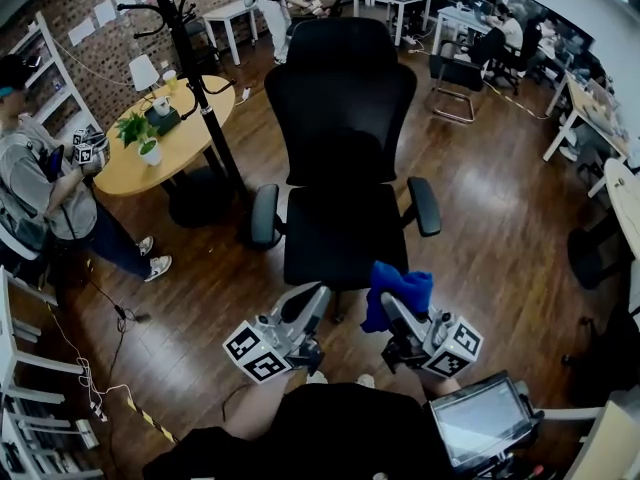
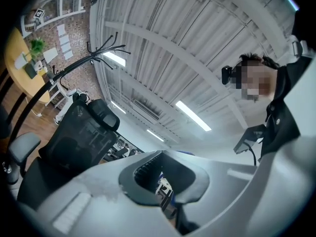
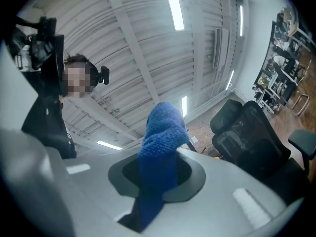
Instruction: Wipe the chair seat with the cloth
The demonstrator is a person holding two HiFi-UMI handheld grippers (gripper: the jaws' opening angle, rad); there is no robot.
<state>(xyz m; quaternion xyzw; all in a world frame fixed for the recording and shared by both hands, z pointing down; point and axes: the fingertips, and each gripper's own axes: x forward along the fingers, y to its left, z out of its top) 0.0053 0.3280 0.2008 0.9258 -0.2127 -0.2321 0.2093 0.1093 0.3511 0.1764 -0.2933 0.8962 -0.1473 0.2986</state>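
Observation:
The black office chair (image 1: 342, 118) stands in the middle of the head view, and its seat (image 1: 345, 233) is bare. My right gripper (image 1: 392, 306) is just in front of the seat's front right corner, shut on a blue cloth (image 1: 398, 290) that bunches up above the jaws. In the right gripper view the cloth (image 3: 160, 147) stands out of the right gripper (image 3: 158, 179), with the chair (image 3: 252, 137) off to the right. My left gripper (image 1: 316, 298) hovers at the seat's front edge, jaws together and holding nothing. The left gripper (image 2: 162, 181) tilts up toward the ceiling, the chair (image 2: 79, 137) to its left.
A round wooden table (image 1: 170, 153) with a plant and a lamp stands left of the chair, and a black coat stand (image 1: 188, 58) rises beside it. A person (image 1: 40, 188) stands at far left by white shelves. Desks and people fill the back; a screen (image 1: 480, 420) sits at lower right.

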